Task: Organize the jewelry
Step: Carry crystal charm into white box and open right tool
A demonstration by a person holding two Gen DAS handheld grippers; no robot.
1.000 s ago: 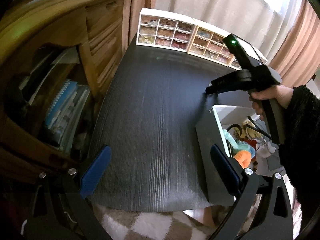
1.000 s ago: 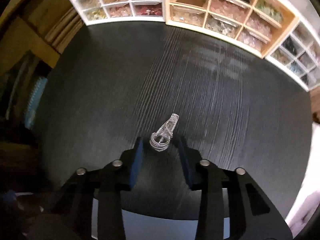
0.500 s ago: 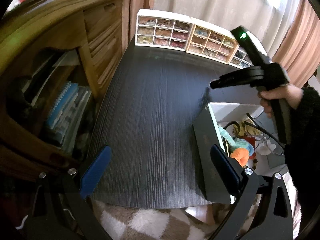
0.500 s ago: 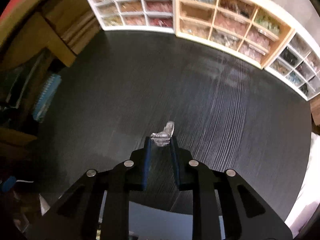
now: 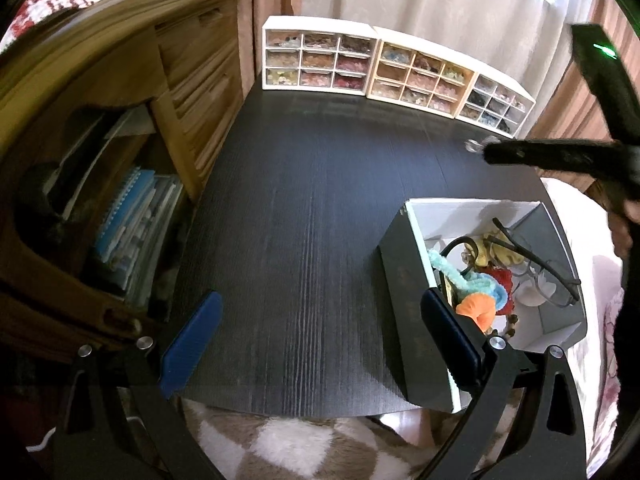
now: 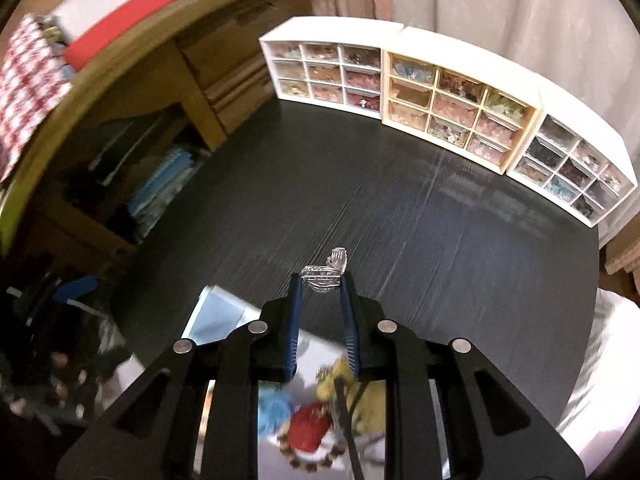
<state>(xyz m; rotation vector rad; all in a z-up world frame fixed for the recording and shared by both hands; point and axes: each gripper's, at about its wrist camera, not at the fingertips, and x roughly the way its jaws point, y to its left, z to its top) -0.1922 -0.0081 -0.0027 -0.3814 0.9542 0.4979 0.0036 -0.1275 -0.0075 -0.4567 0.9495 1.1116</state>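
My right gripper is shut on a silver ring with a raised, ridged top and holds it in the air above the black table. The ring also shows at the tip of the right gripper in the left wrist view. Below it stands an open white box with black outer walls, holding bright hair ties, a bead bracelet and black glasses. My left gripper is open and empty above the table's near edge, left of the box.
Three small drawer cabinets full of beads stand along the table's far edge. A wooden shelf unit with books stands to the left. A checked rug lies below the near edge. Curtains hang behind.
My right gripper closed on the ring, lifted it off the table and pulled back over the box. The left gripper rose slightly and stayed open.
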